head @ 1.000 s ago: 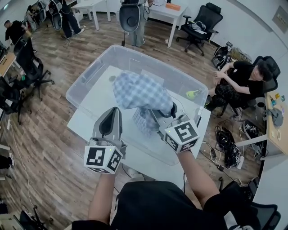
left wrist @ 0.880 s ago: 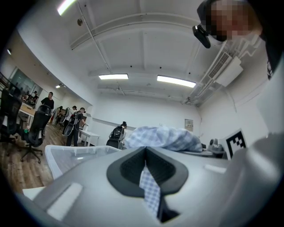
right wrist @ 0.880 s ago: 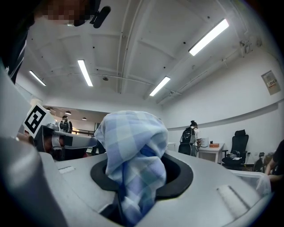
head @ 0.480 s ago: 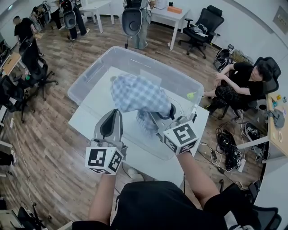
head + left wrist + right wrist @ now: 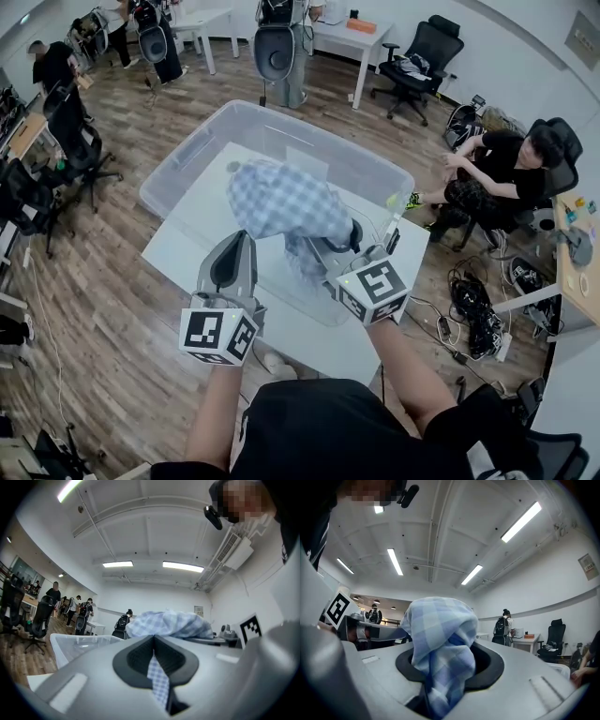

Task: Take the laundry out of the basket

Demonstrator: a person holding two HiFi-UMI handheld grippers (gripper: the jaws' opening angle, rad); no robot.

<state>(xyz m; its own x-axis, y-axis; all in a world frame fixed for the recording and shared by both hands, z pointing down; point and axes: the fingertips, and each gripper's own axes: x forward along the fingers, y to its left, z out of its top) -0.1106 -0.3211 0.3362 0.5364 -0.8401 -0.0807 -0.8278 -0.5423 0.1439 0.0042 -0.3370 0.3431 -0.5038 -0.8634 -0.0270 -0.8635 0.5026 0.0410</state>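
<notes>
Both grippers have come back a little toward the basket's near wall, and the checked garment has come with them. Grip looks the same.

Head view:
- 1 basket [image 5: 184, 157], clear plastic, on the white table [image 5: 314, 339].
- 1 checked garment [image 5: 286, 199], bunched up and held above the basket's inside, toward its near wall. A tail hangs down by that wall. Can't tell if the tail has cleared the rim.
- No 2nd piece of laundry visible in the basket.
- 2 grippers: left gripper [image 5: 241, 242] at the near wall's left part, right gripper [image 5: 319, 248] just right of it and over the basket, its tip in the cloth.

Left gripper view:
- left gripper [image 5: 153, 659] jaws are pressed together on a thin strip of the garment [image 5: 158, 682].
- The main bundle [image 5: 171, 623] sits ahead, above the basket [image 5: 75, 644].

Right gripper view:
- right gripper [image 5: 449, 665] jaws pinch a thick fold of the garment [image 5: 440, 625]. They stand part-way apart only because of the wad between them.

Handling, as a judgement:
- It's soft, light and limp, with no stiffness and nothing fragile.
- It sags and trails, so the tail could snag on the rim.
- The left pinch is thin and may slip. A thick fold like the right one holds better.
- Keep the 2 holds apart and lift high enough to carry the tail over the near wall.
</notes>
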